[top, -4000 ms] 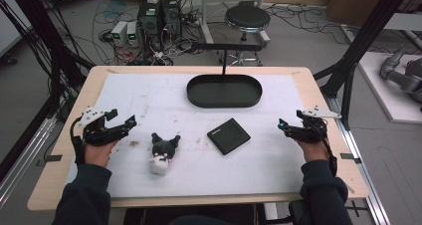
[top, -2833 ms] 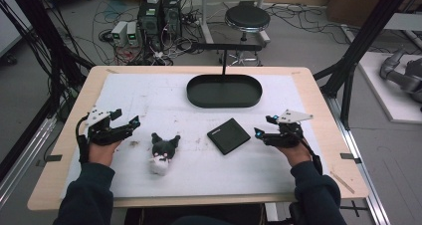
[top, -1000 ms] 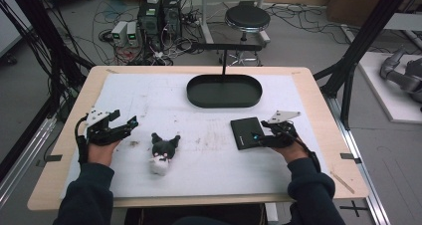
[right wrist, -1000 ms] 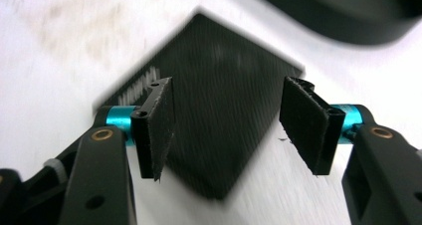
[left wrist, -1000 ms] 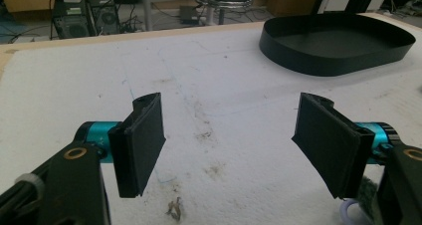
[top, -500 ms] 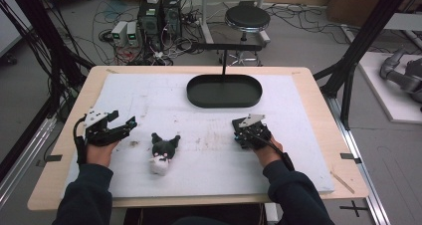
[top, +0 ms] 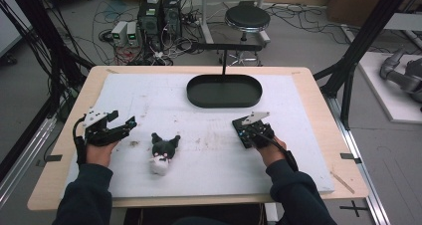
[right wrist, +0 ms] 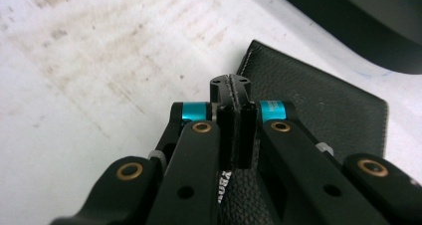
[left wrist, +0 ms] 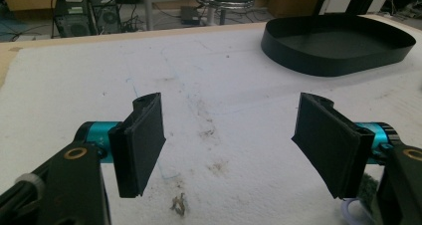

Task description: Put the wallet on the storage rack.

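A black leather wallet (right wrist: 318, 100) lies on the white mat right of centre, and its stitched edge stands up between the jaws of my right gripper (right wrist: 230, 93). Those jaws have just been closing and now pinch that edge. From above, the right gripper (top: 247, 130) sits over the wallet (top: 239, 127), covering most of it. My left gripper (top: 127, 125) rests at the left of the mat. Its jaws stand open with nothing between them (left wrist: 229, 140). A small black-and-white plush toy (top: 161, 153) lies between the two hands.
A black oval tray (top: 224, 103) stands at the back middle of the mat; its wall (left wrist: 338, 65) shows ahead of the left gripper. The mat is stained in the middle. Computers, cables and a stool stand on the floor beyond the table.
My right gripper has moved left over the wallet and its jaws have closed on the wallet's edge. The left hand and the plush toy have not moved.
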`<control>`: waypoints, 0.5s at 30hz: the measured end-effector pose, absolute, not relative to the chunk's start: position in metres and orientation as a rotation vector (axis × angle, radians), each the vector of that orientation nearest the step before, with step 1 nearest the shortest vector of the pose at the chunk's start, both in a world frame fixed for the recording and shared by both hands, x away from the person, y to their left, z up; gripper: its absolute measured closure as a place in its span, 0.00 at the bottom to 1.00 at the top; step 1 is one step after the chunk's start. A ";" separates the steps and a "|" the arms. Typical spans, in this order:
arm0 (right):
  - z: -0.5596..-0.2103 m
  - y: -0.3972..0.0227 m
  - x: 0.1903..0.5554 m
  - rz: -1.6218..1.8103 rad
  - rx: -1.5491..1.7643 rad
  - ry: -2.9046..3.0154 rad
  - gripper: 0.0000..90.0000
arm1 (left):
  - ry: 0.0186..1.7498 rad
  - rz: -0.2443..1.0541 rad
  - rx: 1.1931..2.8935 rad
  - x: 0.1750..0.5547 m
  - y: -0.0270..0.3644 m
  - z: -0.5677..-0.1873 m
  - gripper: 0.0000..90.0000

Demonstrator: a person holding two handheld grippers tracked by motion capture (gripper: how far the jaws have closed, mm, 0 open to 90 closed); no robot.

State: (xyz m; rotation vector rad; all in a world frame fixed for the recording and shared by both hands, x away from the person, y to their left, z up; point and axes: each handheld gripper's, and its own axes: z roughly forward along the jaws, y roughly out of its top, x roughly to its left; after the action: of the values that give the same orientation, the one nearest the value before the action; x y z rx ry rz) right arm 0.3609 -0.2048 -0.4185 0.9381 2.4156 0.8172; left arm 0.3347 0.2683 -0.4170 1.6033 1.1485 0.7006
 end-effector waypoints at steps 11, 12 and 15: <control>-0.428 -0.203 0.362 0.710 0.926 2.415 0.64 | 1.145 0.699 1.607 0.335 0.267 -0.417 0.31; -0.432 -0.201 0.362 0.666 0.890 2.416 0.64 | 1.147 0.698 1.604 0.335 0.267 -0.417 0.31; -0.431 -0.196 0.358 0.628 0.854 2.417 0.77 | 1.148 0.699 1.605 0.335 0.268 -0.417 0.31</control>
State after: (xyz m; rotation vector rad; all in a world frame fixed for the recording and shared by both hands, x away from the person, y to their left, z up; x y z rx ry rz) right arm 0.3582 -0.1959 -0.4305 0.8544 2.4166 0.6281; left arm 0.3346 0.2678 -0.4170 1.6047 1.1476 0.6990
